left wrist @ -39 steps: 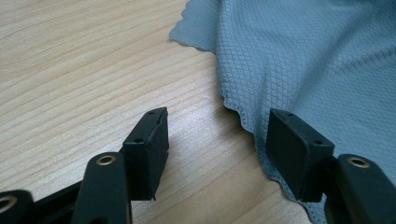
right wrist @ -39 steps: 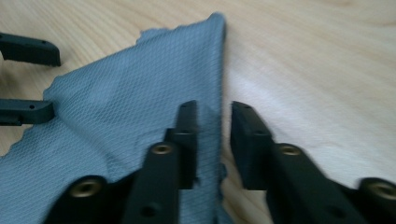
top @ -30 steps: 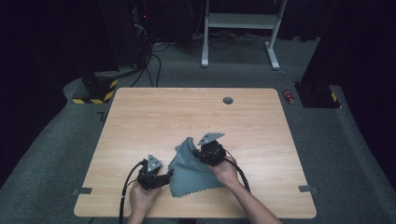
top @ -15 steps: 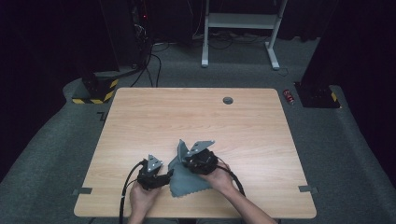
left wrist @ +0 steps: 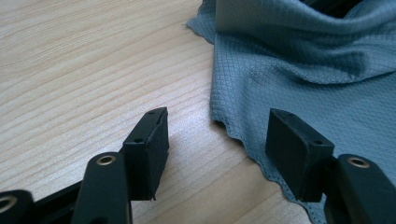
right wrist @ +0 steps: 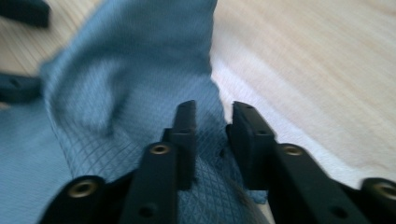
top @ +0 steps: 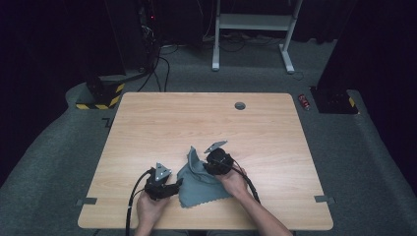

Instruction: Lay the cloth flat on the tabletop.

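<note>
The wooden table carries a grey-blue cloth near its front edge, one part raised into a fold between the two grippers. The right gripper view is blurred, so whether its pads press the fabric is hard to tell. The right gripper stands narrow, having just been opening then closing slightly, cloth edge in the gap. The left gripper stands wide, straddling the cloth's scalloped edge

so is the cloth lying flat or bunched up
Partly bunched: the grey cloth lies flat toward the table's near edge, while its far part stands up in folds beside the right gripper.
</note>
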The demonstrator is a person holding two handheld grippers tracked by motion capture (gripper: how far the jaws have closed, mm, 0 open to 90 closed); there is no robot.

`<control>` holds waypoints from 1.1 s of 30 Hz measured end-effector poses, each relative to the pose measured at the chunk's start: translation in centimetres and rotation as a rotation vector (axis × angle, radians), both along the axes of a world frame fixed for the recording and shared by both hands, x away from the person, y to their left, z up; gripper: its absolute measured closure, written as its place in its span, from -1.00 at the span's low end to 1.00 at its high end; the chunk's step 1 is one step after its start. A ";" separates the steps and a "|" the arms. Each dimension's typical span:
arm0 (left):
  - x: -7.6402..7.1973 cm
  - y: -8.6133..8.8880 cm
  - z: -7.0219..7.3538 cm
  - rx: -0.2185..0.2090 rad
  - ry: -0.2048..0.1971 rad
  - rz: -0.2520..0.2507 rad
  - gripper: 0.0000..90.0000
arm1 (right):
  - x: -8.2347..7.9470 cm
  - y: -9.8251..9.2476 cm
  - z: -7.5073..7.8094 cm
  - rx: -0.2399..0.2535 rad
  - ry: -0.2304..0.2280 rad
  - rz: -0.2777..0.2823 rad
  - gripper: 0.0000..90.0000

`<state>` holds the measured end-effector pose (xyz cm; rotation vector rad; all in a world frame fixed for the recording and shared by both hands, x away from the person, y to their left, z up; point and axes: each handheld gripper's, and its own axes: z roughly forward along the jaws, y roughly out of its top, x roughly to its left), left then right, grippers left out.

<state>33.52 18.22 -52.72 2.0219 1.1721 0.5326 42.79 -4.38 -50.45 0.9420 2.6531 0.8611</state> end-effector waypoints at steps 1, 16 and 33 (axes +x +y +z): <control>0.0 0.0 0.0 0.000 0.000 0.000 -0.12 | 0.0 0.1 0.0 -0.009 -0.013 0.010 0.83; 0.0 0.0 0.0 -0.001 0.001 0.000 -0.12 | 0.6 -3.7 3.4 0.025 -0.159 -0.065 0.99; 0.0 0.0 0.0 -0.001 0.000 0.001 -0.12 | 2.0 -8.6 2.0 0.039 -0.118 -0.235 0.58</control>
